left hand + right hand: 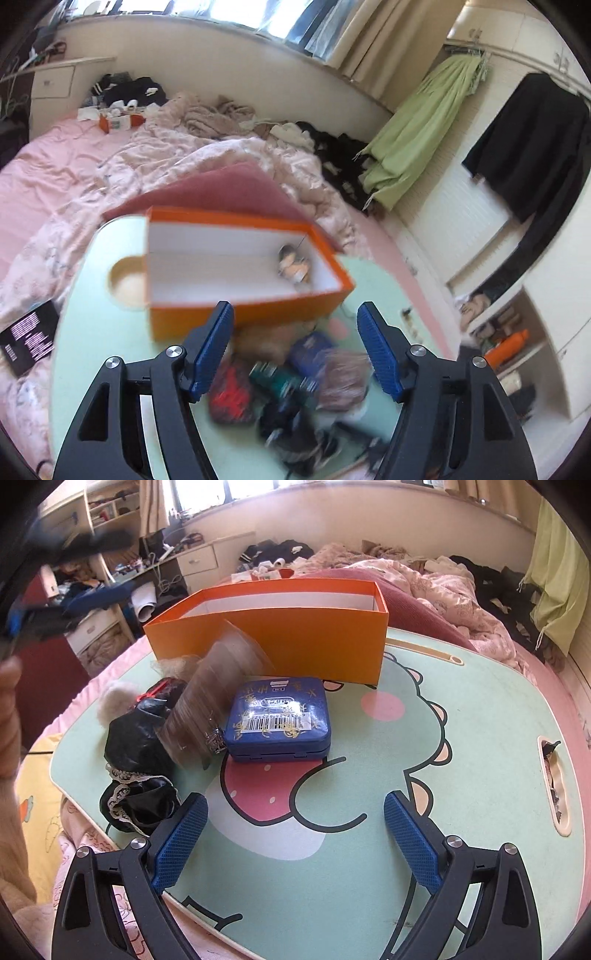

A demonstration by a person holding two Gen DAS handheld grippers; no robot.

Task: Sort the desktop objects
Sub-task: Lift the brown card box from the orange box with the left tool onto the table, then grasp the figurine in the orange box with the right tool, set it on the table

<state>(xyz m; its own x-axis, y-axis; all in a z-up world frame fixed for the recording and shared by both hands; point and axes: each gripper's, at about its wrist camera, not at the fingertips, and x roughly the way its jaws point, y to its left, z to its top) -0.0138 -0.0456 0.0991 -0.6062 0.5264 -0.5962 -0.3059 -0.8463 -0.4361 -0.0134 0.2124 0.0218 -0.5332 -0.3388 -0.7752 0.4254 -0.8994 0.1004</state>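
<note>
Left gripper (pixel 295 314) angled down over orange box (pixel 243 306), jaws spread, empty.

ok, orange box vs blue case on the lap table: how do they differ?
The orange box is open-topped, and the blue case is shut. The orange box is far larger and taller; the blue case is low and flat. The orange box is plain outside; the blue case carries a barcode label and gold print. Both rest on the lap table.

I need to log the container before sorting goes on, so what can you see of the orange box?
The orange box is a long rectangular open-topped carton, orange outside and white inside, apparently cardboard. It stands upright at the far end of the mint-green lap table. One small figure-like item lies inside at one end; otherwise it looks bare.
</note>
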